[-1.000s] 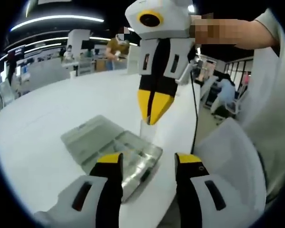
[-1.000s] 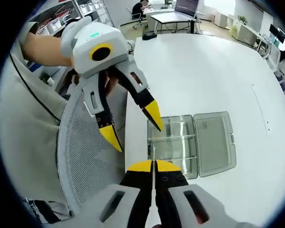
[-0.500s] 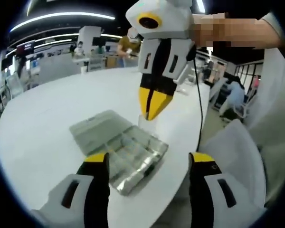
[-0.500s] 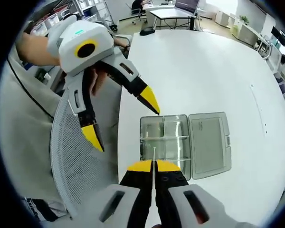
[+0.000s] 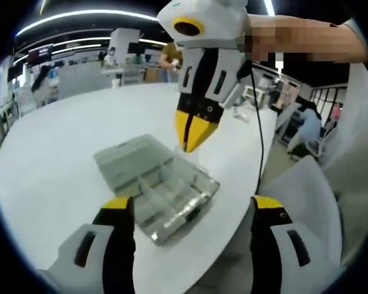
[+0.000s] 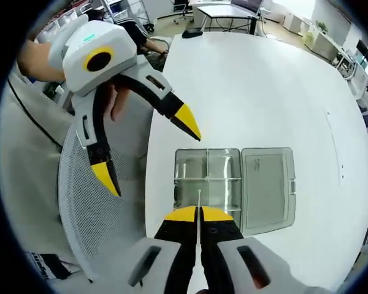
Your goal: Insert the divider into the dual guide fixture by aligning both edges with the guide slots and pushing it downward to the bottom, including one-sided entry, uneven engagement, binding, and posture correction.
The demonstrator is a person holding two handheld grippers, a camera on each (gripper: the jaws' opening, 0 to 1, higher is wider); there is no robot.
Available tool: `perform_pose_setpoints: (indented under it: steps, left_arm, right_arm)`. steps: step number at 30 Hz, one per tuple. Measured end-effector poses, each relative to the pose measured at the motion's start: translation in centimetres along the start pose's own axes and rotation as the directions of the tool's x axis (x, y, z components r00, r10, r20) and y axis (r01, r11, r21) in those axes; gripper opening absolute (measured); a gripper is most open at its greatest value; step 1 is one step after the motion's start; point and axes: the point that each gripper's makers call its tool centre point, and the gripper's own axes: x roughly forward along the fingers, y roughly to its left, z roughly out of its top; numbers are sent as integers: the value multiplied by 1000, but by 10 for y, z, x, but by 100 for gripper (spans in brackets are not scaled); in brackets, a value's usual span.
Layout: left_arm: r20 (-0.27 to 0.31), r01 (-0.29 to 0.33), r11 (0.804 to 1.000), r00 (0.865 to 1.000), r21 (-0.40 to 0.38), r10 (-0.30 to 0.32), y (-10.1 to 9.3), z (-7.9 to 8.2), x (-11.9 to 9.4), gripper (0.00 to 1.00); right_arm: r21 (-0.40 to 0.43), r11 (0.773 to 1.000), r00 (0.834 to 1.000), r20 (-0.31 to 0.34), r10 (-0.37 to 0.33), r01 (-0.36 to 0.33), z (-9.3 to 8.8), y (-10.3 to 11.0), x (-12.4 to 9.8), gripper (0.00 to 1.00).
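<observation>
Your right gripper (image 6: pixel 198 214) has its jaws pinched tight on the thin clear divider (image 6: pixel 199 201), held upright above the near side of the open fixture box (image 6: pixel 207 187). The box sits on the white table (image 6: pixel 264 92), close to its edge, lid (image 6: pixel 267 190) laid flat beside it. Your left gripper (image 6: pixel 144 147) hangs spread wide, empty, over the table edge beside the box, a mesh chair (image 6: pixel 86 208) beneath it.
</observation>
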Motion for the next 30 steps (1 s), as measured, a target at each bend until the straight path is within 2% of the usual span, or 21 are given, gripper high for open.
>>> perform_pose_setpoints:
  steps: [15,30]
  left_arm:
    - [3,-10,1000,1000,-23,11,3,-4,-1,76]
    - [6,-16,999,1000,-34,16,6,-7,-4,76]
  right_arm:
    - [-37,999,1000,-14,0,0,9,-1,10,0]
    - [-27,1000,1000,-23,6,-6,10,-3,19,0]
